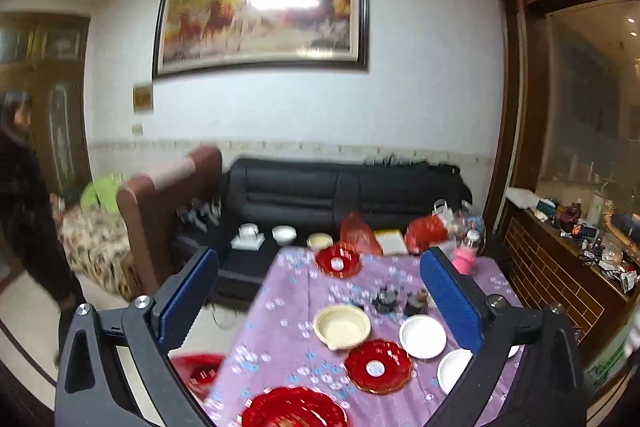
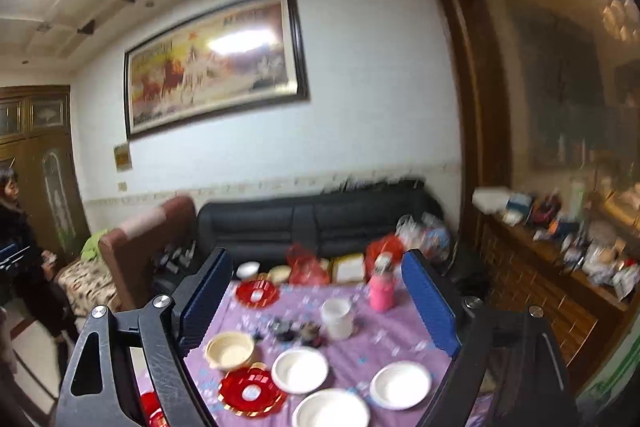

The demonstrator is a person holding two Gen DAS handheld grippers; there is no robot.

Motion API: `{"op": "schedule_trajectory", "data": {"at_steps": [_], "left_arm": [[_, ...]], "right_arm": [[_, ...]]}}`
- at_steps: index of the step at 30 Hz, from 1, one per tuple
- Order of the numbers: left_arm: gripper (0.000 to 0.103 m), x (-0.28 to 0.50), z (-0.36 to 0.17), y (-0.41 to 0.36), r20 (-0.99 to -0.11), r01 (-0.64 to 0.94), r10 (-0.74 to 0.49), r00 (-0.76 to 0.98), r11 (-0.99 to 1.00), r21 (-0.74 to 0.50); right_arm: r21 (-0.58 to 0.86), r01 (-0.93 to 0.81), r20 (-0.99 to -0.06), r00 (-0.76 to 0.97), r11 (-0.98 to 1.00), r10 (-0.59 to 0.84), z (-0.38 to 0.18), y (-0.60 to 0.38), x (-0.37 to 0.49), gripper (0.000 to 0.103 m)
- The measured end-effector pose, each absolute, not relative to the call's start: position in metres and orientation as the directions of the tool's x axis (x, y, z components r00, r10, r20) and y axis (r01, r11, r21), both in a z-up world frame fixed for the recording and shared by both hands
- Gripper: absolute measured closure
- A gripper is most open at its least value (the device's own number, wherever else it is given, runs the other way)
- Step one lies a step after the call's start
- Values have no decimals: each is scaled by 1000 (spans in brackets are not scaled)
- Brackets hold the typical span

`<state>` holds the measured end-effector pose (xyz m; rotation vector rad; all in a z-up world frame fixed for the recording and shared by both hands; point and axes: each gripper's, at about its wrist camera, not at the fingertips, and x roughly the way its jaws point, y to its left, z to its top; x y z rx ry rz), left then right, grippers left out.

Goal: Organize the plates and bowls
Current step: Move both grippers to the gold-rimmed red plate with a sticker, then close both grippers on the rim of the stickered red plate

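A table with a purple flowered cloth [image 1: 276,311] lies below both grippers. On it are a cream bowl [image 1: 342,325], a white bowl [image 1: 423,335], another white bowl [image 1: 454,371] and red plates [image 1: 378,366] [image 1: 294,409] [image 1: 338,261]. My left gripper [image 1: 319,253] hangs above the table, open and empty. In the right wrist view I see the cream bowl [image 2: 230,350], a red plate [image 2: 252,391], three white bowls [image 2: 300,371] [image 2: 401,384] [image 2: 330,413] and a far red plate [image 2: 257,291]. My right gripper [image 2: 317,254] is also open and empty, well above the dishes.
A pink bottle [image 2: 382,291], a white cup [image 2: 338,317], small dark items [image 1: 386,301] and red bags [image 1: 360,231] crowd the table's far half. Behind stand a black sofa [image 1: 344,187] and a brown armchair [image 1: 160,211]. A person [image 1: 24,211] stands left; a cluttered sideboard [image 1: 572,259] runs along the right.
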<state>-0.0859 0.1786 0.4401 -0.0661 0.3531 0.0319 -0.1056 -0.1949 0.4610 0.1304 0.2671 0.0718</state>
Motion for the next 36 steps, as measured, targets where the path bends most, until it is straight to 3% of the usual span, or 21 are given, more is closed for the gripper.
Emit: {"op": "schedule_trajectory", "data": {"at_steps": [3,10,14,16,22,36], "left_arm": [[2,-46,394,184,-443,-42,-14,897,992,-117],[2,53,252,187,-674,-62,-91,733,978,-200],[22,89,181,179,-774,-69,-151,615,967,-244],[26,106,148,174,-813,-79,-189,550,958,-276],[32,133,91,158,-866,-86,-223,446,953,-290],[32,175,32,140,-900,-130,-287,329,930,-344]], "right_arm": [[181,-85,-359,922,980,146,415,-183,-65,13],[348,-124,-608,724,929,325,251,-138,31,15],[447,-129,-690,580,885,433,170,-107,64,21],[464,-119,-715,535,878,450,145,-95,76,22],[416,-70,-785,475,907,397,89,-73,102,22],[355,-12,-849,415,935,327,43,-63,144,22]]}}
